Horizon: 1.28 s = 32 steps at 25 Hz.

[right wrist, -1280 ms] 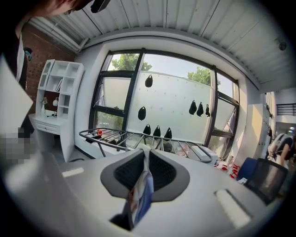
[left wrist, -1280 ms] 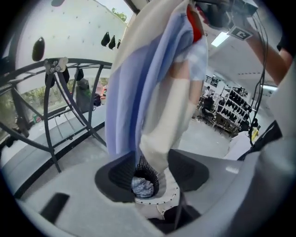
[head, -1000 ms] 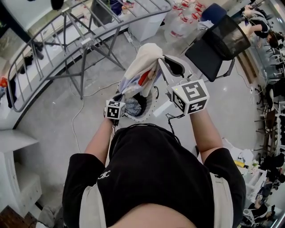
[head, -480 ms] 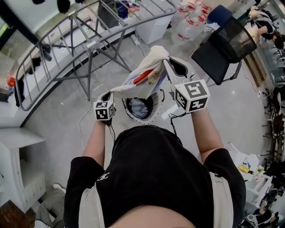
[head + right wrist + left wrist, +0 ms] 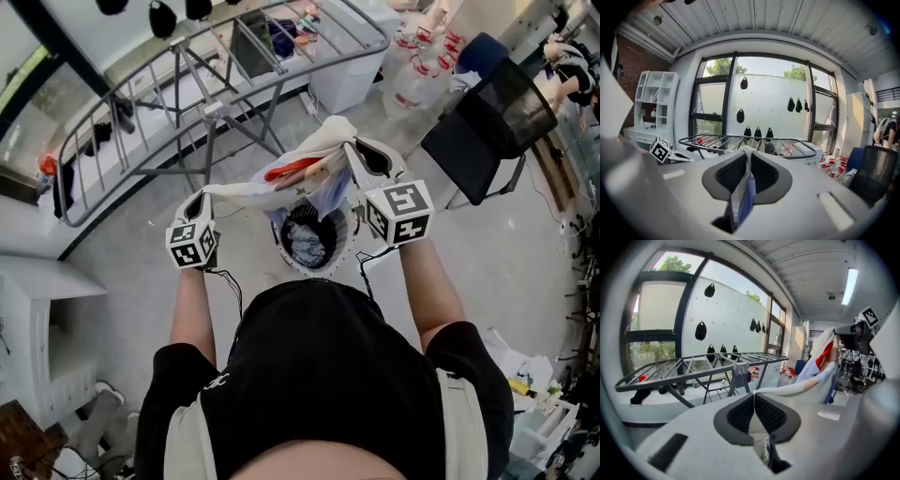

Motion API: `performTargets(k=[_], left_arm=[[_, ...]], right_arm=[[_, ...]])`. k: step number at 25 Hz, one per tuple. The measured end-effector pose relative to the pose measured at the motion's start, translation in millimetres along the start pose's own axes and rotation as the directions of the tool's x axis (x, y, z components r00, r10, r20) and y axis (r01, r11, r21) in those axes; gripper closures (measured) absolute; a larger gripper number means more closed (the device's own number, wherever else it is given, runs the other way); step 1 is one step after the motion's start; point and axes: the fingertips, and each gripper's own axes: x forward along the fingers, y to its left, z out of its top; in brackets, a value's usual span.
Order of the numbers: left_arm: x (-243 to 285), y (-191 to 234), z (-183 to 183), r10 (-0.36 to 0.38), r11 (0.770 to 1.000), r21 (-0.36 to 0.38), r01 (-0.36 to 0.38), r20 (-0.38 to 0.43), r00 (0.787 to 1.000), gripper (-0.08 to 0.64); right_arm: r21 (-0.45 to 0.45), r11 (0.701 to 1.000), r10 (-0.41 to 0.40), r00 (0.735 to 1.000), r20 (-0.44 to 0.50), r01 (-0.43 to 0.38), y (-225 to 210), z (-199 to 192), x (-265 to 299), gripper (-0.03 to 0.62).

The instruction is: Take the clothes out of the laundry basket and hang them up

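The garment, a pale piece with red and blue patches, is stretched between your two grippers. It hangs just above the laundry basket and does not touch it. Your left gripper pinches the garment's left end. Its pads are pressed together with a thin white edge of cloth caught between them. Your right gripper is clamped on the right end, where the fabric bunches up. A fold of white and blue cloth is squeezed between its pads and trails back toward the camera.

The right gripper sits higher and farther from you than the left one, so the garment slopes down to the left. The white round basket stands on the grey floor just in front of you, between your hands. A crumpled blue-grey cloth lies inside it.

Beyond the basket, far and to the left, stands the grey metal drying rack. A few dark items hang at its left end. A black office chair is on the far right, well apart from the basket.
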Motion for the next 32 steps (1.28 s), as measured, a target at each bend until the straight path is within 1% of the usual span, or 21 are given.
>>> performTargets(k=[3,6,10,13,16,20,24,28,30,32], left_arm=[[-21.6,9.3,27.2,0.048,0.998,0.035,-0.050,0.054,0.997,0.548],[-40.8,19.8,52.5,0.101,0.993,0.049,-0.106,0.098,0.990,0.548],[-68.7,29.6,79.5,0.170,0.982,0.054,-0.180,0.152,0.974,0.548],[-89.7,31.8,92.9,0.219,0.971,0.058,-0.232,0.181,0.959,0.548],[-113.6,30.0,100.7,0.285,0.952,0.054,-0.302,0.208,0.936,0.548],[-147.8,29.5,100.4,0.372,0.920,0.035,-0.389,0.230,0.899,0.548],[-179.4,34.9,95.1,0.448,0.887,0.004,-0.463,0.242,0.861,0.548],[-209.0,43.3,84.6,0.514,0.851,-0.020,-0.525,0.235,0.825,0.547],[-222.8,49.0,82.9,0.549,0.830,-0.045,-0.556,0.236,0.801,0.547],[-234.1,56.9,83.3,0.574,0.815,-0.066,-0.576,0.239,0.784,0.548]], right_arm=[[0.009,1.000,0.030,0.999,0.016,-0.030,1.1,2.4,2.9,0.541],[0.015,0.998,0.062,0.997,0.040,-0.063,0.7,7.5,10.9,0.541],[0.013,0.994,0.109,0.992,0.066,-0.110,3.9,14.2,21.2,0.541],[0.009,0.989,0.149,0.986,0.079,-0.150,7.2,18.5,25.8,0.541],[0.002,0.979,0.200,0.975,0.098,-0.202,9.3,24.6,27.8,0.541],[-0.030,0.959,0.282,0.952,0.122,-0.280,20.4,30.8,33.0,0.541],[-0.066,0.932,0.362,0.921,0.141,-0.356,40.4,41.5,46.0,0.541],[-0.105,0.901,0.433,0.888,0.156,-0.421,65.5,54.5,57.1,0.541],[-0.119,0.884,0.466,0.870,0.158,-0.452,76.8,58.9,63.0,0.541],[-0.136,0.870,0.491,0.857,0.158,-0.474,89.3,62.6,70.3,0.541]])
